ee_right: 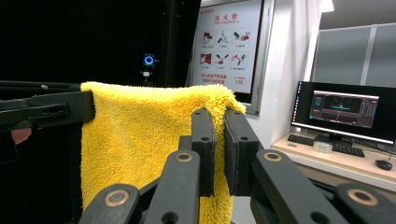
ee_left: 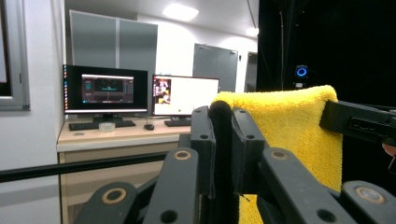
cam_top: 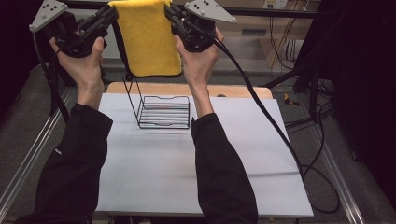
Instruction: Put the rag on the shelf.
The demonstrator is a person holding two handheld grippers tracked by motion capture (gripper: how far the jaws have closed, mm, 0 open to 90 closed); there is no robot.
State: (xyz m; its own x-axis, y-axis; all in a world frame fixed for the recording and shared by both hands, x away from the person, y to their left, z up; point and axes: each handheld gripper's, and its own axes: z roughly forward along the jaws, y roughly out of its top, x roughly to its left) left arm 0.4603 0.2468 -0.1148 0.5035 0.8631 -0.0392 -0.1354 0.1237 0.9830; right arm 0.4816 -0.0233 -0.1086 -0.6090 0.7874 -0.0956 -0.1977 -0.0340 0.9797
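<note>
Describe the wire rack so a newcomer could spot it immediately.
Start at the white table and look toward its far edge, between the person's forearms. There, below the hanging yellow fluffy towel, stands the thin black wire rack, the one see-through frame of bars.

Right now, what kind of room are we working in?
Probably a robotics lab or data-recording workspace inside an office. A desk with two lit monitors and keyboards stands behind the rig, a metal frame and trailing cables surround the white table, and a ring-lit camera faces it.
</note>
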